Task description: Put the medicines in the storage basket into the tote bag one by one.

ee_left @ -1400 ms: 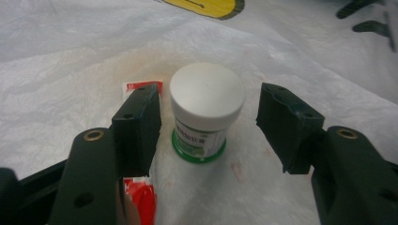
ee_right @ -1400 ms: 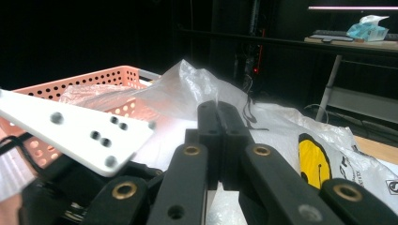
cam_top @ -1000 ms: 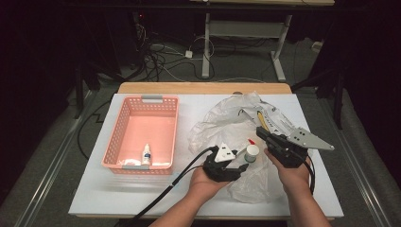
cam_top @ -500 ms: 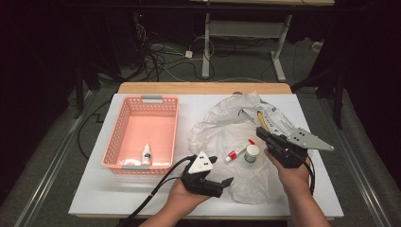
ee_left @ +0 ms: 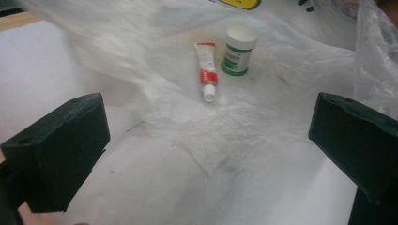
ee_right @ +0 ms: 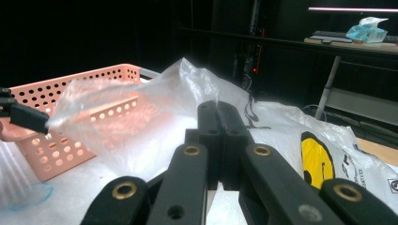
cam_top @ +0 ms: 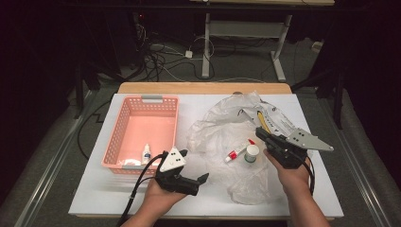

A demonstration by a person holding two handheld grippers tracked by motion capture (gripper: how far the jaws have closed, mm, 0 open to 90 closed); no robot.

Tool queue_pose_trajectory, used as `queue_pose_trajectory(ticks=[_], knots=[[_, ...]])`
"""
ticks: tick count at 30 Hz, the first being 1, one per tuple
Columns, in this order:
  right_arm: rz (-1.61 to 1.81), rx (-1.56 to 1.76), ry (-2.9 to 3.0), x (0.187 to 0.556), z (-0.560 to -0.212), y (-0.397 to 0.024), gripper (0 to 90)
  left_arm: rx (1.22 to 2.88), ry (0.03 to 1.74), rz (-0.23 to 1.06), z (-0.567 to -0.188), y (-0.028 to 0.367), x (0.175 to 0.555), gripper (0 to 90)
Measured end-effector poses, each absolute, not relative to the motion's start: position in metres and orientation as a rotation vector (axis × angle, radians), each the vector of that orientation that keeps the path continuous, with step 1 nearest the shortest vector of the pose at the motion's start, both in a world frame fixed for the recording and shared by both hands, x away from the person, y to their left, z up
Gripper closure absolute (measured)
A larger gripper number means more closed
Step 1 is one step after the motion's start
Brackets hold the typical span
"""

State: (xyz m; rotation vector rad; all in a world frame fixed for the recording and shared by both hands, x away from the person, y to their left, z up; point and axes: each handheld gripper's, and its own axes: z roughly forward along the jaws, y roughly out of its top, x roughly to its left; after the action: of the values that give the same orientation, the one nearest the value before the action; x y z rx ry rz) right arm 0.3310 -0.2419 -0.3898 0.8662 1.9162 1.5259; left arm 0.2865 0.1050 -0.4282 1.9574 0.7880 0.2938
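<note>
A white worktop (cam_top: 118, 198) is sitting in a dark room with floor cables (cam_top: 161, 61). The left gripper (cam_top: 196, 182), jaws just opening and empty, is facing a toothpaste tube (ee_left: 205, 70) and small jar (ee_left: 239, 50) on a plastic bag (cam_top: 222, 127). The right gripper (ee_right: 218, 110) is pinching the bag. A pink basket (cam_top: 120, 137) is lying left.

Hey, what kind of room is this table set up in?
Probably a lab or recording workspace, not a home: a white table under bright light in a dark room, loose cables on the floor behind it, and a metal desk frame beyond.
</note>
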Motion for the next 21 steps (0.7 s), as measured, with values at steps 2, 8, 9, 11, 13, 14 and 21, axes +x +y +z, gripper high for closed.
queue_pose_trajectory(ticks=[2,8,9,11,13,14,21], knots=[[1.524,0.863,1.916,0.331,-0.390,-0.243,90.0,1.954,0.806,0.302,-0.427,0.112,0.288,0.0],[1.531,0.871,1.914,0.331,-0.390,-0.243,90.0,1.953,0.885,0.363,-0.425,0.134,0.296,0.0],[1.531,0.870,1.913,0.331,-0.390,-0.243,90.0,1.948,0.901,0.361,-0.425,0.138,0.298,0.0],[1.532,0.870,1.912,0.331,-0.390,-0.244,90.0,1.940,0.932,0.365,-0.426,0.146,0.302,0.0],[1.531,0.864,1.910,0.331,-0.389,-0.244,90.0,1.931,0.962,0.358,-0.426,0.153,0.305,0.0],[1.530,0.863,1.911,0.331,-0.389,-0.245,90.0,1.928,0.973,0.364,-0.426,0.157,0.306,0.0],[1.535,0.878,1.903,0.331,-0.389,-0.246,90.0,1.904,1.057,0.436,-0.422,0.184,0.311,0.0]])
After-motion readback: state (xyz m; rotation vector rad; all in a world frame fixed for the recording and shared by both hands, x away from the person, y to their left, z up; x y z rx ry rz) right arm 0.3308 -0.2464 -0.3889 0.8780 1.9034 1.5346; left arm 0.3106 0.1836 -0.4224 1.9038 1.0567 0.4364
